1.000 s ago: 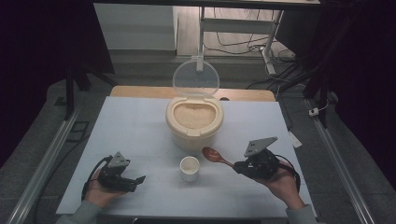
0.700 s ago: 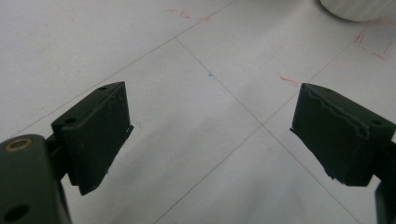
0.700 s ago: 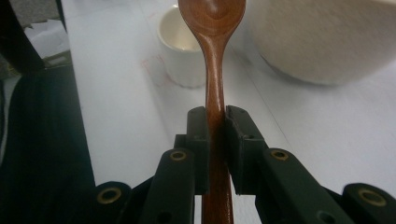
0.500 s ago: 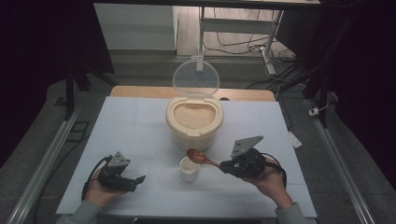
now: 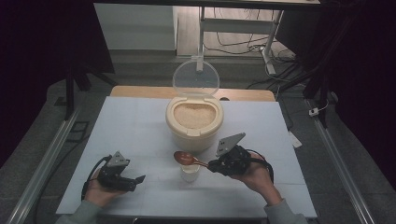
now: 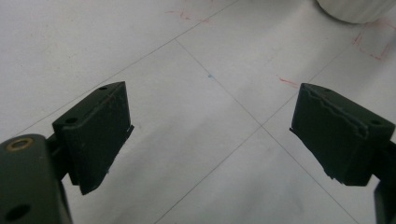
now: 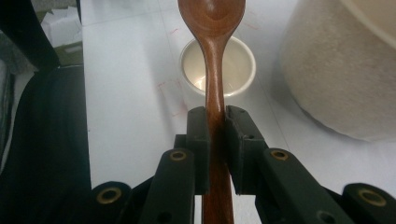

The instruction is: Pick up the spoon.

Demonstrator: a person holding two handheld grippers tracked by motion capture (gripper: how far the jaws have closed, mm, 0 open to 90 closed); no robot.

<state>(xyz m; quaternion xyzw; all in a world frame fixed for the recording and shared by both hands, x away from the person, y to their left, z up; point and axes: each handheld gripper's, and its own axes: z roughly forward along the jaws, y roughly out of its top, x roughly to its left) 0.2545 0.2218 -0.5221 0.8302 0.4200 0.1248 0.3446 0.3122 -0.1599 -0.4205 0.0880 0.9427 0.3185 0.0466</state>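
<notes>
You're holding the spoon (image 7: 214, 74) clamped in your right hand-held gripper (image 7: 217, 122), bowl over the cup (image 7: 217, 66) ahead (left hand-held gripper (image 6: 210, 135) idling open); next, swing to the rice (image 5: 194, 115).

Reddish-brown spoon (image 5: 186, 158), cream cup (image 5: 190, 173), beige rice bin (image 5: 194, 122) at centre frame; the table (image 5: 135, 126) was pale white.

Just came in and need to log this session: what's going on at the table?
A person works with tongs in each hand. The right tongs are shut on the handle of a wooden spoon, whose bowl is over a small white cup. Just behind stands a cream rice container with its clear lid flipped up and grain showing inside. The left tongs rest open near the table's front left, holding nothing.
</notes>
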